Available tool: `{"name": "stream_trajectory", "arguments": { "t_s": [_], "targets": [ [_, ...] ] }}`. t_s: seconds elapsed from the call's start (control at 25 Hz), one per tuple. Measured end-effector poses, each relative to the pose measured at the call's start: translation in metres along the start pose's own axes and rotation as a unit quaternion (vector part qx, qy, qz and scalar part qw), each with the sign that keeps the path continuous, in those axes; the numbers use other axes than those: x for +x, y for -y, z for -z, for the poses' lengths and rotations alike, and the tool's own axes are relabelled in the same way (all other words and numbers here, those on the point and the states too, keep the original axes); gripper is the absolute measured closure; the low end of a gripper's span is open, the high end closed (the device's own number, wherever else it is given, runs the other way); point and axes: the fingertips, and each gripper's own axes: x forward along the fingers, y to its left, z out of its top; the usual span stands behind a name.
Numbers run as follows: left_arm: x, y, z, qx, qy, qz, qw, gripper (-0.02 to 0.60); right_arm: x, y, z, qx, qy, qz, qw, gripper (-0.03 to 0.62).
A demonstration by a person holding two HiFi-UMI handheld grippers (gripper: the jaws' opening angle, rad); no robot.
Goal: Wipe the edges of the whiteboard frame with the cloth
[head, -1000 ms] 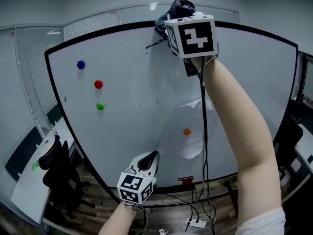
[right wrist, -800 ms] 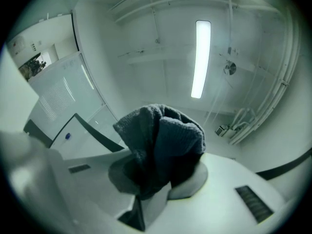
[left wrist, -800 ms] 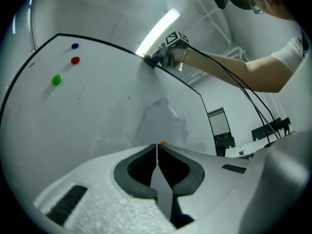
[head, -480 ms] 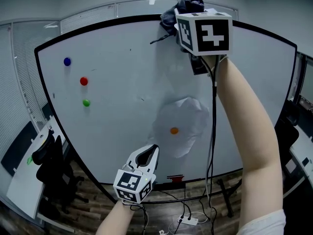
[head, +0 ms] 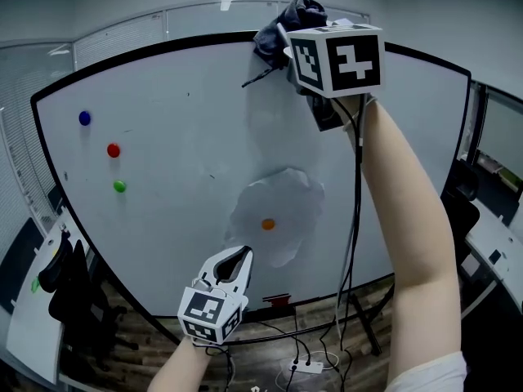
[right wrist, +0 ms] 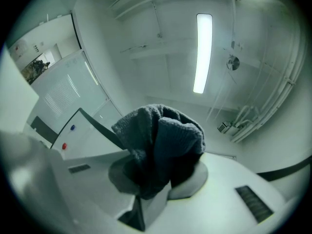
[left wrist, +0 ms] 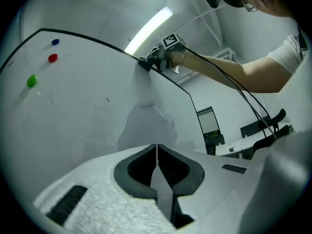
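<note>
1. The right gripper view shows the right gripper (right wrist: 155,182) with its jaws clamped on a bunched dark grey cloth (right wrist: 160,140). The cloth bulges up above the jaws. Behind it hangs a long ceiling light (right wrist: 204,52), which the head view does not show.
2. The head view shows where the cloth (head: 288,21) is: at the top edge of the black frame (head: 163,46) of the whiteboard (head: 163,243). The right gripper (head: 290,46) is held up there on a raised arm (head: 409,219).
3. In the left gripper view, the left gripper (left wrist: 157,152) has its jaws closed together, with only a thin slit between them and nothing in it. In the head view it (head: 235,258) sits low, in front of the board's lower part.
4. The left gripper view alone shows the other tool from the side, with the cloth (left wrist: 145,62) against the frame's upper edge.
5. The board carries a blue magnet (head: 84,118), a red magnet (head: 113,149), a green magnet (head: 119,185) and an orange magnet (head: 267,224). A pale patch surrounds the orange one.
6. A black chair (head: 61,288) and a white desk (head: 24,321) stand at the left. A power strip (head: 306,366) lies on the wooden floor (head: 139,341) below the board.
</note>
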Motion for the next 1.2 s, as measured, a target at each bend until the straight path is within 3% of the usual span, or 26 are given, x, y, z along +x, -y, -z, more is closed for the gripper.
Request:
{"name": "stream_trajectory", "arguments": {
  "t_s": [0.16,0.36,0.48,0.88,1.2],
  "targets": [
    [0.012,0.009,-0.001,0.007,0.006,0.006,0.9999,0.555,-0.008,0.015,0.006,-0.02,-0.005,0.023,1.0,0.517],
    [0.04,0.032,-0.002,0.01,0.01,0.01,0.9999,0.557,-0.028,0.067,0.018,-0.023,-0.003,0.058,0.998,0.517],
    [0.062,0.047,-0.005,0.01,0.02,0.009,0.9997,0.555,-0.034,0.09,0.024,-0.008,0.0,0.053,0.999,0.517],
    [0.15,0.124,-0.018,0.014,0.041,0.024,0.9988,0.557,-0.053,0.165,0.041,-0.033,0.019,0.02,0.999,0.517],
    [0.221,0.18,-0.029,0.004,0.063,0.029,0.9976,0.557,-0.078,0.24,0.064,-0.046,0.018,0.029,0.998,0.517]
  ]
}}
